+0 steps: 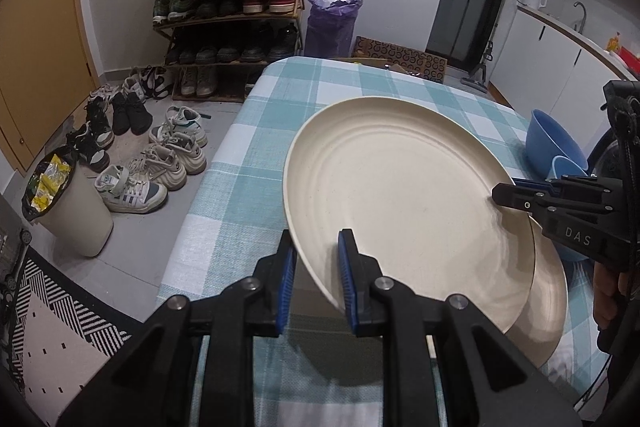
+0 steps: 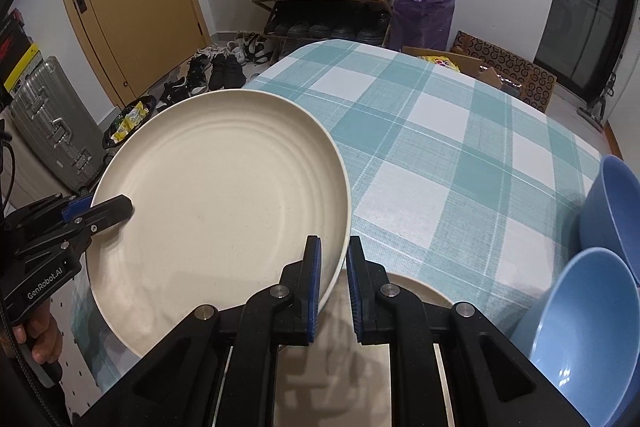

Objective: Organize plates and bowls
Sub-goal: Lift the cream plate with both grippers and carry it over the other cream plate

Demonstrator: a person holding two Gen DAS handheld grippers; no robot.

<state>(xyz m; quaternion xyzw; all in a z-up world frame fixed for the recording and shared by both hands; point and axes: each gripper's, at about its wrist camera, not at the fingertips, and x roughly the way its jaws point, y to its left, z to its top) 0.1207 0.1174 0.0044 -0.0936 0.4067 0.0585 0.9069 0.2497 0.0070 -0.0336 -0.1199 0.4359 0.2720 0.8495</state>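
Now left tool (image 1: 318, 267) and right tool (image 2: 333, 277) both clamping cream plate (image 1: 400, 195) rim, tilted above checked tablecloth (image 1: 240, 187)

Table under a teal-and-white checked cloth (image 2: 440, 131), cream plate (image 1: 548, 299) near edge, two blue bowls (image 2: 580, 323) right.

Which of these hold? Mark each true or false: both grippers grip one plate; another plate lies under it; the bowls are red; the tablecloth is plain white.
1. Both the left gripper and right gripper clamp the lifted cream plate. True.
2. A second plate lies below. True.
3. The bowls are red. False: blue.
4. The tablecloth is plain white. False: teal-and-white check.
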